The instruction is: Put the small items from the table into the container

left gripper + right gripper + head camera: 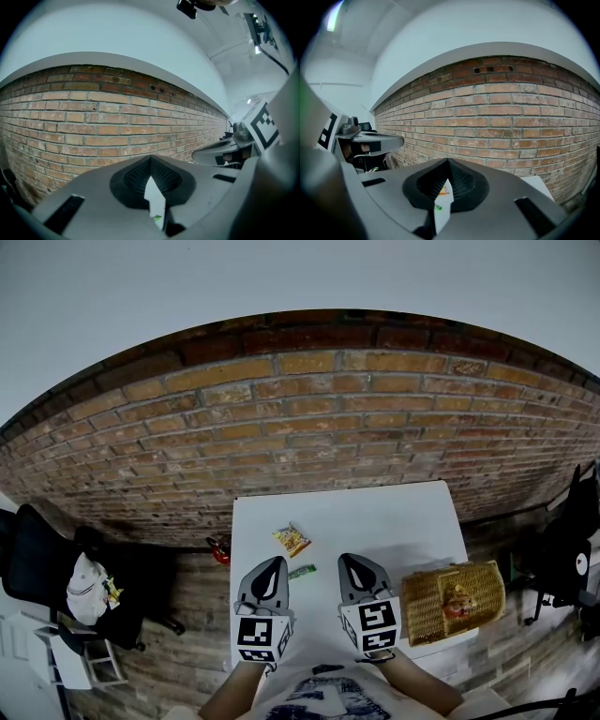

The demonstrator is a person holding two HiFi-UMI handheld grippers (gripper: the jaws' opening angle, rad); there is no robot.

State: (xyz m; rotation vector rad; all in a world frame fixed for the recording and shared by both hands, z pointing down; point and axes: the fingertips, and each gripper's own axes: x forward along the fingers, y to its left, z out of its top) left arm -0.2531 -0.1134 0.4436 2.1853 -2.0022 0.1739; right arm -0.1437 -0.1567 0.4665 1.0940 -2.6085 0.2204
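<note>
- The left tongs [278, 562] hang over the near edge of the white bench [394, 512]. Their jaw tips are together and nothing is between them, as the left gripper view [150, 160] shows.
- The right tongs [343, 558] are level beside them, a little apart. Their jaws are likewise closed tip to tip and empty [448, 161].
- A wicker basket [424, 610] sits just right of the right tongs, at the bench's near right corner, with an orange-red item [457, 600] inside.
- A small green item [301, 571] lies on the bench between the two tongs, just right of the left pair's tips and touching neither pair.
- A yellow packet [292, 539] lies flat a little farther out, ahead of the left tongs and apart from the green item.
- The brick wall [309, 418] rises beyond the bench's far edge.
- A black chair [37, 568] stands well off to the left of the left tongs.
</note>
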